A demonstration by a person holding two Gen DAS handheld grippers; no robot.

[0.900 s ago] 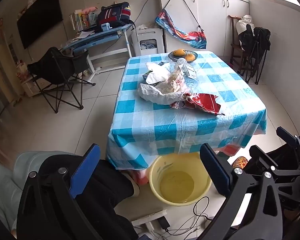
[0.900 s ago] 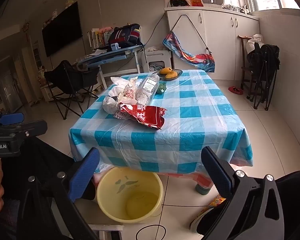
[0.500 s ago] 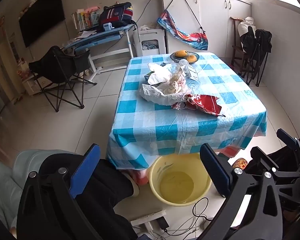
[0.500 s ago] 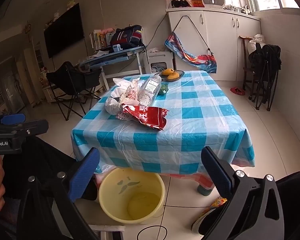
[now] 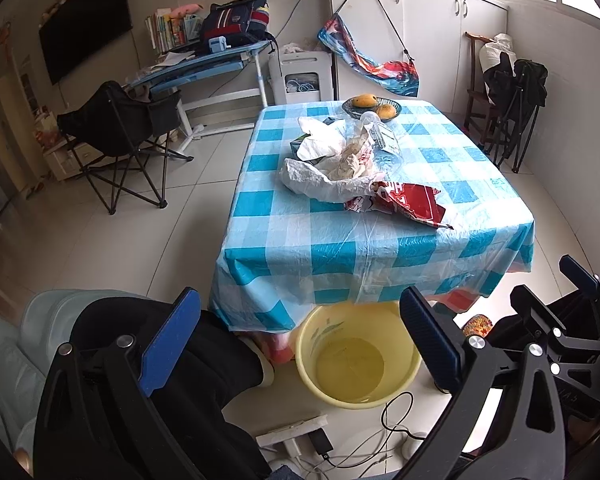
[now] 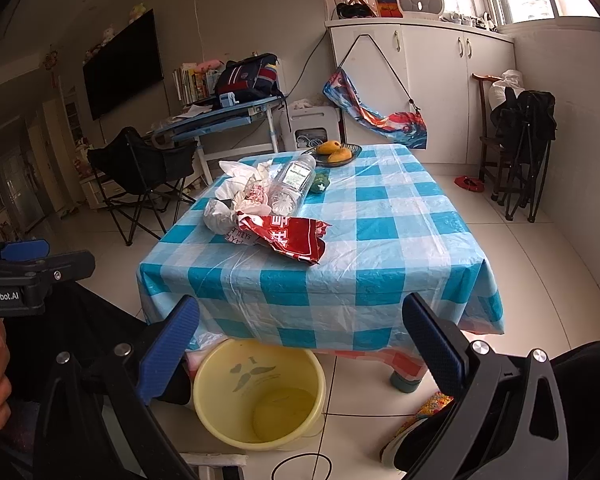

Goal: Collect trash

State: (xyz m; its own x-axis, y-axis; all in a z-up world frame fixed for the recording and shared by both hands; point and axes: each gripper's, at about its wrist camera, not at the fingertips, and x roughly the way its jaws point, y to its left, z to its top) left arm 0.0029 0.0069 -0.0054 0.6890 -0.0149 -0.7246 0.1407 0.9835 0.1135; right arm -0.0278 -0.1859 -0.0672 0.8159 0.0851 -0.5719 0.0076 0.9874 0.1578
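Note:
A heap of trash lies on the blue-checked table [image 5: 480, 184] [image 6: 400, 232]: a red snack wrapper [image 5: 408, 204] [image 6: 292, 236], crumpled white plastic and paper [image 5: 324, 176] [image 6: 228, 204], and a clear plastic bottle [image 5: 384, 140] [image 6: 292, 184] lying on its side. An empty yellow bucket [image 5: 356, 356] [image 6: 260, 392] stands on the floor under the table's near edge. My left gripper [image 5: 300, 344] and right gripper [image 6: 300, 348] are both open and empty, held well back from the table above the bucket.
A plate of mangoes [image 5: 372, 106] [image 6: 336, 152] sits at the table's far end. A black folding chair [image 5: 120, 136] stands left of the table and a desk [image 5: 204, 64] behind it. Cables and a power strip [image 5: 300, 436] lie on the floor by the bucket.
Both views have drifted slightly; the table and trash sit a little further right and up in frame. Both grippers stay open and empty.

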